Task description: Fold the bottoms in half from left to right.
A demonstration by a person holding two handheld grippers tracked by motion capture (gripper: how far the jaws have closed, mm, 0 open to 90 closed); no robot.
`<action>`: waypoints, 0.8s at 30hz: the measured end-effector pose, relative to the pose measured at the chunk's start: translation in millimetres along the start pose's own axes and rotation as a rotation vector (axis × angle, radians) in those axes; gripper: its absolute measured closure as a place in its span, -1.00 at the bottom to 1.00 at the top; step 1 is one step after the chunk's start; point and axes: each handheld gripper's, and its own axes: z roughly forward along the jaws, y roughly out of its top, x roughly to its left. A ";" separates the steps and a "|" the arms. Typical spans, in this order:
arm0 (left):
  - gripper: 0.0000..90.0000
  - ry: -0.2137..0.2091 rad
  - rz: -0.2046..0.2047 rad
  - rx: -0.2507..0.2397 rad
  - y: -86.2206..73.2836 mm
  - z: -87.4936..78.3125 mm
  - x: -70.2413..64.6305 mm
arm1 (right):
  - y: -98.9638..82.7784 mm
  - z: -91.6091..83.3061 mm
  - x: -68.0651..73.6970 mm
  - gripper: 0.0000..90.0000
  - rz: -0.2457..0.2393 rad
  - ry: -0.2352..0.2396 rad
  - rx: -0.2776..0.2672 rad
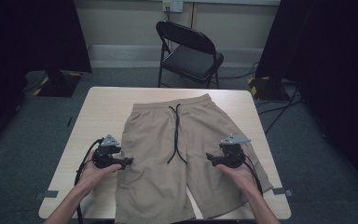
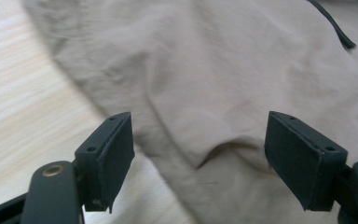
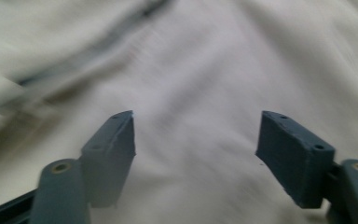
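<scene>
Tan shorts with a black drawstring lie flat on the wooden table, waistband at the far side. My left gripper hovers at the outer edge of the shorts' left leg, jaws open and aimed inward over the cloth. My right gripper hangs over the right leg, also pointing inward. Its jaws stand open above the fabric, nothing between them. The right gripper view is blurred.
A black folding chair stands beyond the table's far edge. Dark curtains hang at both sides, and cables run across the carpet at the right. Bare tabletop lies to the left of the shorts.
</scene>
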 end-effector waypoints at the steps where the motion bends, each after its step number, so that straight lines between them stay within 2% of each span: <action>1: -0.42 0.023 0.001 0.007 -0.6 0.3 1.3 | 6.0 -3.7 7.7 -0.36 -0.004 0.017 -0.023; 4: -0.37 0.024 -0.013 -0.003 -1.6 0.4 8.0 | 17.8 -6.1 31.9 -0.33 -0.025 0.079 -0.061; 7: -0.38 0.020 -0.015 -0.005 -2.0 1.5 12.6 | 27.9 -2.5 62.4 -0.32 -0.061 0.149 -0.050; 10: -0.38 0.021 -0.014 0.014 -3.1 6.2 13.8 | 35.9 3.5 91.4 -0.18 -0.094 0.231 -0.045; 14: -0.39 0.026 0.015 0.027 -3.1 13.6 12.8 | 46.7 14.2 132.2 -0.10 -0.138 0.338 -0.016; 17: -0.41 0.034 0.011 0.011 -3.1 16.0 11.4 | 52.8 25.2 163.5 -0.01 -0.177 0.399 0.009; 20: -0.41 0.038 0.009 0.004 -4.1 16.0 10.5 | 55.4 36.6 193.3 0.18 -0.201 0.457 0.021; 22: -0.41 0.033 0.019 0.006 -4.4 15.7 11.6 | 55.9 45.3 211.8 0.25 -0.200 0.504 0.040; 24: -0.41 0.033 0.018 0.006 -4.4 15.7 11.4 | 55.2 54.8 229.7 0.28 -0.234 0.529 0.060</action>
